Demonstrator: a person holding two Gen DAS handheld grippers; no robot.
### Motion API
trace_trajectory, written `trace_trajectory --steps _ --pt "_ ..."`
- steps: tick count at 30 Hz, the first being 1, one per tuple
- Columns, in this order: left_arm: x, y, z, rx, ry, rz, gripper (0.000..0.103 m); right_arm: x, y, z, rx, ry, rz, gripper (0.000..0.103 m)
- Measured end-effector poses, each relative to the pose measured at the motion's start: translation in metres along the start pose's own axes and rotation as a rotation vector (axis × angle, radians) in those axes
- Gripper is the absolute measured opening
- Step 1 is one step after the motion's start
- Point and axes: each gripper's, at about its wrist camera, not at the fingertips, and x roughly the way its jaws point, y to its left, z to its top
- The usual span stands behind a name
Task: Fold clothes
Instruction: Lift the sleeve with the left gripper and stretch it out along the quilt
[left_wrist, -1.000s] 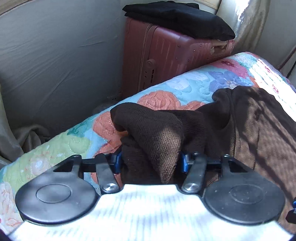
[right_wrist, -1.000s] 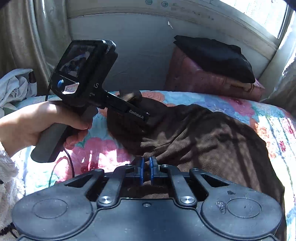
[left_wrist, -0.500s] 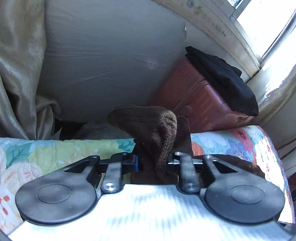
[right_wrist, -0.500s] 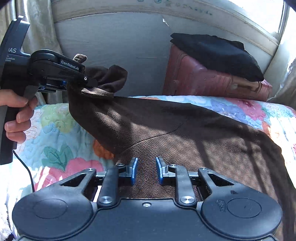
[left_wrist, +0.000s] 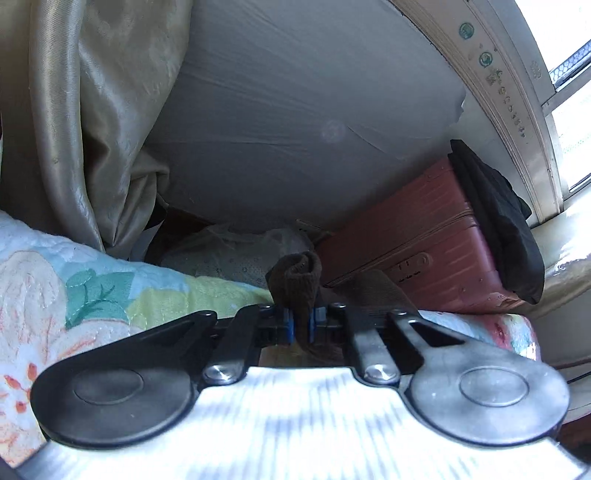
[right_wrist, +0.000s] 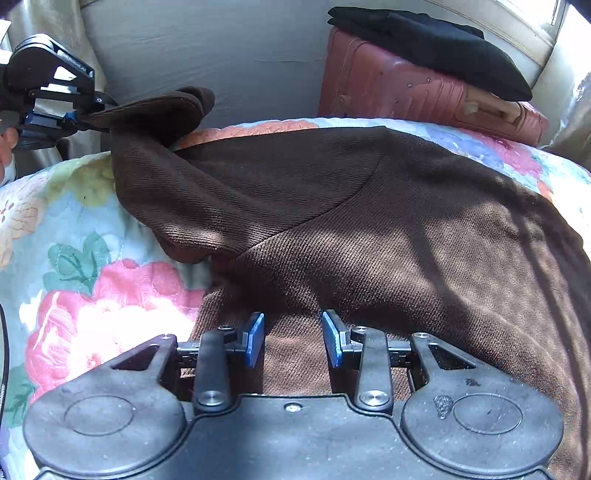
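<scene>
The sleeve-spreading step looks in hand: the left gripper (left_wrist: 300, 329), tilted downward, is clamped on the cuff (left_wrist: 297, 277) of the brown sweater (right_wrist: 369, 229) lying on the floral quilt (right_wrist: 92, 295), while the right gripper (right_wrist: 293, 338), angled steeply down just above the body cloth, is opening with nothing pinched, so it likely needs to pin or grasp the fabric next.

**My two grippers up close**

My right gripper (right_wrist: 293, 338) is matte black and dusty, with blue pads, silver screws and round discs. My left gripper (left_wrist: 300, 326) matches; its side carries white lettering, with a thin black cable nearby.
</scene>
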Motion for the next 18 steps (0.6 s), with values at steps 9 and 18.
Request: trace_trajectory --steps 9,18 --pt "-0.05 0.01 0.036 0.018 -0.325 0.144 0.005 -0.005 -0.001 -0.011 0.09 -0.047 -0.006 0.043" --pt "-0.093 0.015 0.042 0.055 -0.444 0.163 0.005 -0.007 -0.001 -0.015 0.121 -0.061 -0.016 0.045"
